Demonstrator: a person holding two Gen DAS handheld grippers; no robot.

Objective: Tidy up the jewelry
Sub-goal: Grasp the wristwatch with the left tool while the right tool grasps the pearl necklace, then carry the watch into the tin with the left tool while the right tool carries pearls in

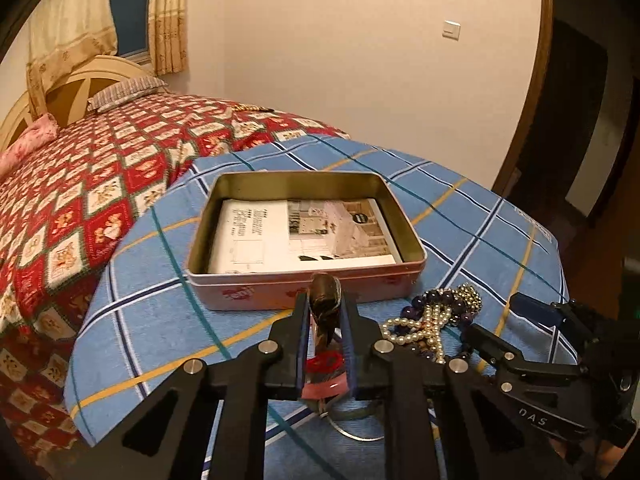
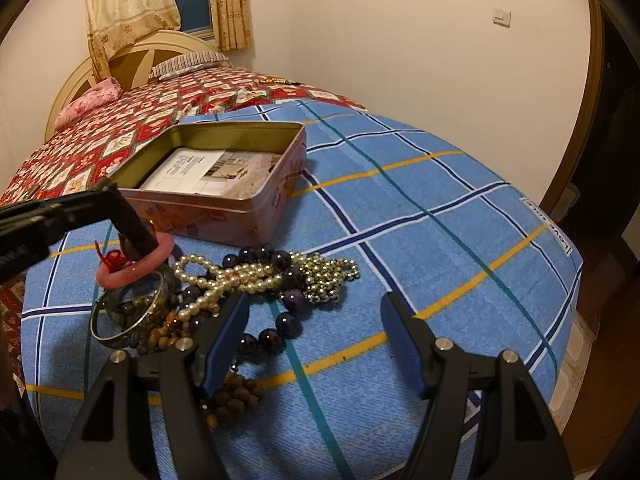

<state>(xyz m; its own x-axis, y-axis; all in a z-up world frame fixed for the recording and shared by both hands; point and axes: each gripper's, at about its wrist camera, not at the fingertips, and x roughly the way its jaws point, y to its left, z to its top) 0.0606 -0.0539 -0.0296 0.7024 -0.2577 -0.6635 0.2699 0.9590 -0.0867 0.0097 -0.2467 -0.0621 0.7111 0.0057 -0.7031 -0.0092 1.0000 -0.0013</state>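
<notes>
Left gripper (image 1: 326, 320) clamped on pink bangle (image 2: 134, 266); right gripper (image 2: 314, 344) spread, empty. Tin (image 1: 304, 292): no jewelry yet. Bead heap (image 2: 256, 276): unsorted.

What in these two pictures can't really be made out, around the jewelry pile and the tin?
- Left wrist view: what the left gripper clamps; its fingers cover most of a pink ring.
- Right wrist view: brown beads are partly hidden behind the open right gripper.
- Both views: print on the leaflet in the tin is too small to read.
- Right wrist view: the cloth label is too distorted to read.
</notes>
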